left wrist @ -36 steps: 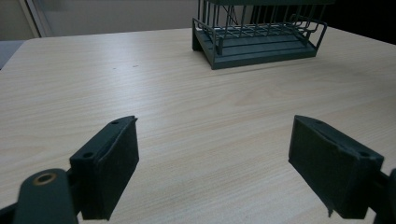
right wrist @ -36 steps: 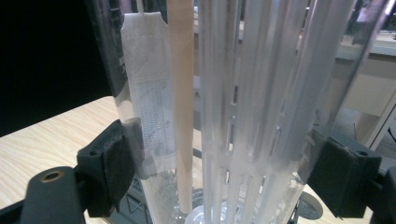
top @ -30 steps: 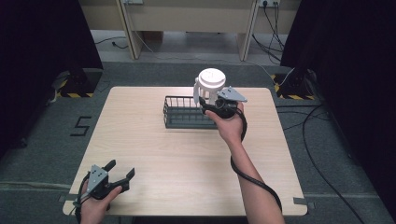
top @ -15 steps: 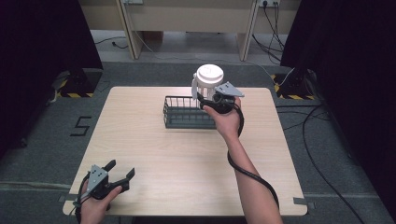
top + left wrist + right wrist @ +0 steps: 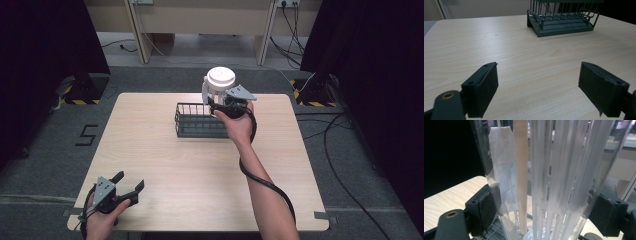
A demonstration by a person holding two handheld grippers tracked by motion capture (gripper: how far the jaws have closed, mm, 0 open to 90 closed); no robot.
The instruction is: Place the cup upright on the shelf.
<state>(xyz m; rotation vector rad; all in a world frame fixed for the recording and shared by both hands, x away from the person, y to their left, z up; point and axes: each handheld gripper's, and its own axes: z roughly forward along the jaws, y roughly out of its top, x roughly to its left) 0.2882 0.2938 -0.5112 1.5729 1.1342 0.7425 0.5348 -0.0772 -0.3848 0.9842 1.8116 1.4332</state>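
Note:
A clear plastic canister (image 5: pixel 220 84) with a white lid stands upright over the right end of a dark wire basket (image 5: pixel 194 121) at the table's far middle. My right gripper (image 5: pixel 216 103) is shut on the canister's side. In the right gripper view the canister (image 5: pixel 554 177) sits between both pads; a white ribbed insert and a tan stick show inside it, and a corner of the basket (image 5: pixel 499 230) lies below. My left gripper (image 5: pixel 129 183) rests open near the front left edge. Its jaws (image 5: pixel 539 87) stand wide apart above bare wood, with the basket (image 5: pixel 564 23) far ahead.
The wooden table (image 5: pixel 150 150) carries just the basket and canister. Grey floor surrounds it, with a painted 5 (image 5: pixel 88 135) at the left and cables (image 5: pixel 345 130) at the right. Black curtains hang on both sides.
My right gripper has carried the canister slightly left and farther away, over the basket's right end. The left gripper has stayed in place.

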